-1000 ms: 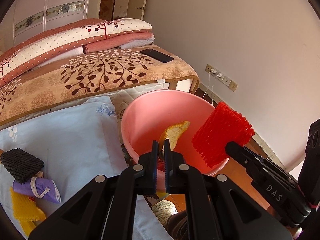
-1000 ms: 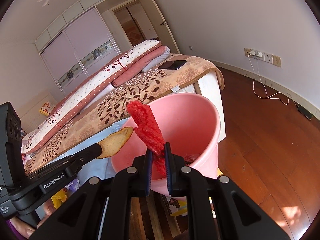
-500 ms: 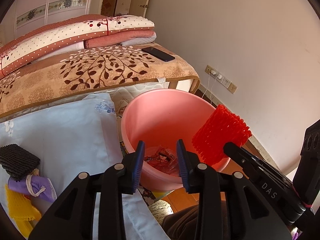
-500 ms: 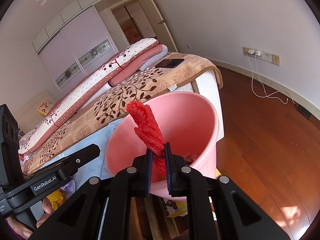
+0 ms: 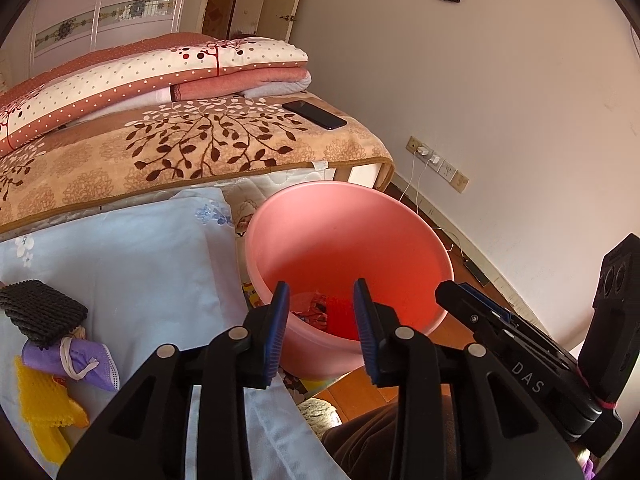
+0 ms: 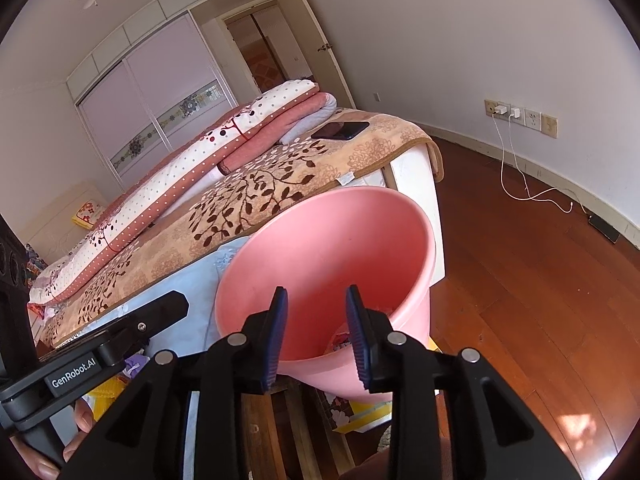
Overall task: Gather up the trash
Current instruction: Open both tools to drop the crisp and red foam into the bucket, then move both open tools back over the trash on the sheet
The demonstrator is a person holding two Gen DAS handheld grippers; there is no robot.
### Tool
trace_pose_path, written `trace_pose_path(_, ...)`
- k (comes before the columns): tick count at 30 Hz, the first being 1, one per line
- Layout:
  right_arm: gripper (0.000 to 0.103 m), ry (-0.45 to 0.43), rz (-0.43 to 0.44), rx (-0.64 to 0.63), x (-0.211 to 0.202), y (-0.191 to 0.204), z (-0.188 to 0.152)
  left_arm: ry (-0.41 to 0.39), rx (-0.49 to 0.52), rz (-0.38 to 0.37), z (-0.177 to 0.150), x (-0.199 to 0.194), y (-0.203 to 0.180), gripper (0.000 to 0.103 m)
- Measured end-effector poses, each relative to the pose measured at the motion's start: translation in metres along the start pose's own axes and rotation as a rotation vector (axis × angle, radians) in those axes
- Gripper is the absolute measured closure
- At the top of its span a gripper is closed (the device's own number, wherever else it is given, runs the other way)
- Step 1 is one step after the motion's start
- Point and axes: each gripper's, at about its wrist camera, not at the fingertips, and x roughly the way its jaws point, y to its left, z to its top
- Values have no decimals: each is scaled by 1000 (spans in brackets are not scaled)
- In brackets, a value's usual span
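Left wrist view showed my left gripper over the pink bucket, fingers parted with nothing between them. My right gripper hung over the same rim, its fingers just having opened and empty too. The red mesh lay at the bucket's bottom among other scraps. More trash waited on the bed: a black mesh piece, a purple wad, yellow mesh. I judged it best to lift clear of the rim before swinging back.
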Motion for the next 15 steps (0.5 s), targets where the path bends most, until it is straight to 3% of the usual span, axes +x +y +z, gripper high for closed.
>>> trace_pose_path(9,72,2,28,-39,-17,20,-7,-24,-17,6,-7,-26,5,70)
trace_pose_path(15,66,19,49,-67,-27,42,-21,-38,-32,36,-17,-48,18,70)
